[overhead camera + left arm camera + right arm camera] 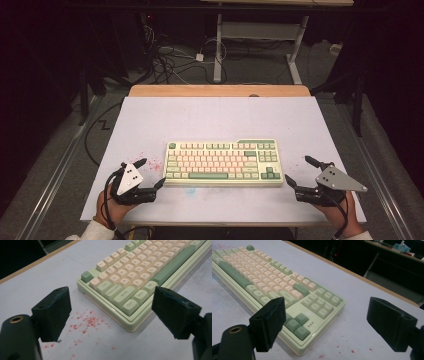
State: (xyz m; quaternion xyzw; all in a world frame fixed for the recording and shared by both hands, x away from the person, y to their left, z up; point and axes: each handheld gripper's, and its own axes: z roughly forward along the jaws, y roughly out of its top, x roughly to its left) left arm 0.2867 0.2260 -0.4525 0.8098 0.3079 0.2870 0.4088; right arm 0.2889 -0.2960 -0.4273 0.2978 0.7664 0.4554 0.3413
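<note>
A pale green keyboard (222,162) with cream and green keys lies in the middle of the white table top (220,117). My left gripper (150,172) rests just off the keyboard's left end, jaws wide apart and empty. In the left gripper view the keyboard's near-left corner (130,307) sits between the two black jaws, untouched. My right gripper (300,171) stands open off the keyboard's right end. The right gripper view looks along the keyboard (274,287) from its arrow-key corner, with nothing between the jaws.
Red specks (87,321) stain the table beside the keyboard's left end. A wooden edge (220,90) runs along the table's far side. Beyond it are cables (170,57) on the floor and the white legs of another desk (218,45).
</note>
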